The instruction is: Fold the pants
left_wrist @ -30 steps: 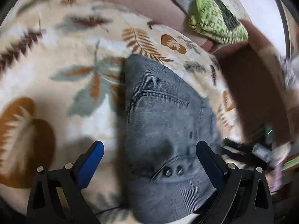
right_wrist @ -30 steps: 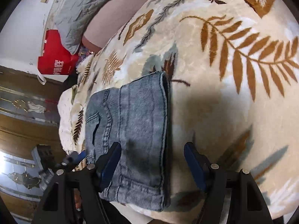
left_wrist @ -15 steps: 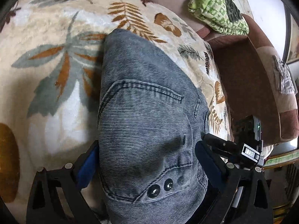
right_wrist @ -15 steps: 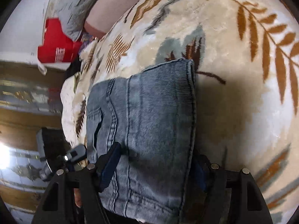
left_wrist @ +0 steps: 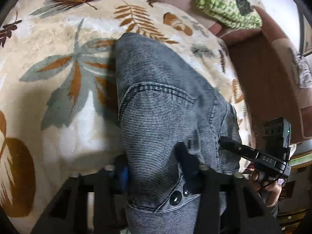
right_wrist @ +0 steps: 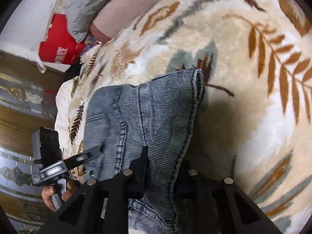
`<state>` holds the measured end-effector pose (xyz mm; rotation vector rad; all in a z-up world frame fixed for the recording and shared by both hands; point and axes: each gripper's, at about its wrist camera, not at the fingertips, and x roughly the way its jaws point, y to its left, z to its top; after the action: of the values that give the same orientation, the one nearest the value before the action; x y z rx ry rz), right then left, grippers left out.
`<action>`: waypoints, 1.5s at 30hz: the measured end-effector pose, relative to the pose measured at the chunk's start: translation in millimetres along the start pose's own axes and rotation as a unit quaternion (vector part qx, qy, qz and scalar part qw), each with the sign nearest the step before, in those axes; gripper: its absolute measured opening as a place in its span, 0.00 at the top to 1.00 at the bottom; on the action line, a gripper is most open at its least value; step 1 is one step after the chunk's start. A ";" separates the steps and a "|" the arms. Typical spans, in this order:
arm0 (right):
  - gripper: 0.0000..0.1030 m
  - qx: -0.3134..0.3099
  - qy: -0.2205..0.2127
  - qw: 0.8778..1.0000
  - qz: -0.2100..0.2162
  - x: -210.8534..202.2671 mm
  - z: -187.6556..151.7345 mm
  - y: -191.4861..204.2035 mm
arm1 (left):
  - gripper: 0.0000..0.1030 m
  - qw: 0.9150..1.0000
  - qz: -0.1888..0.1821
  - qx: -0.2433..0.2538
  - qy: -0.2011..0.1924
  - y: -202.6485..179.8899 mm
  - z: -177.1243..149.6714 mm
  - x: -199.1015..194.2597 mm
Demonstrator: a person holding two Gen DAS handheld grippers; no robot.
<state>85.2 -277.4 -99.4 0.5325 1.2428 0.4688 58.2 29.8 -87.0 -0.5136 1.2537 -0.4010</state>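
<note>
Grey-blue corduroy pants (left_wrist: 161, 115) lie folded into a compact bundle on a cream blanket with leaf prints (left_wrist: 58, 89). My left gripper (left_wrist: 154, 167) is shut on the near edge of the pants, close to two dark buttons (left_wrist: 175, 196). My right gripper (right_wrist: 161, 167) is shut on the opposite near edge of the pants (right_wrist: 152, 113). The right gripper shows at the right of the left wrist view (left_wrist: 253, 154); the left gripper shows at the left of the right wrist view (right_wrist: 64, 167).
A green patterned cloth (left_wrist: 226, 5) lies at the far side on a brown sofa (left_wrist: 259, 74). A red bag (right_wrist: 58, 46) and a grey quilted cloth (right_wrist: 81, 5) sit beyond the blanket. The blanket edge (right_wrist: 66, 105) drops off near wooden furniture.
Both grippers moved forward onto the pants and went from open to shut on their near edges. The bundle now looks slightly raised at the near side.
</note>
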 end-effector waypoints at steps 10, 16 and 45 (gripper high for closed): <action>0.80 -0.090 -0.049 0.995 0.010 -37.0 9.4 73.0 | 0.78 0.991 0.035 0.098 -0.088 -36.1 5.7 -56.1; 0.80 -0.126 -0.075 0.989 0.034 -37.0 47.1 118.9 | 0.77 0.985 0.040 0.088 -0.141 -18.0 48.7 -94.4; 0.34 -0.187 -0.056 0.962 -0.193 79.1 22.9 115.6 | 0.20 0.941 0.281 0.093 -0.164 14.7 37.2 -33.7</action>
<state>122.4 -141.4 -82.9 -0.0085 1.0812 0.3246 85.1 65.9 -60.4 -0.0407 0.9702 0.0527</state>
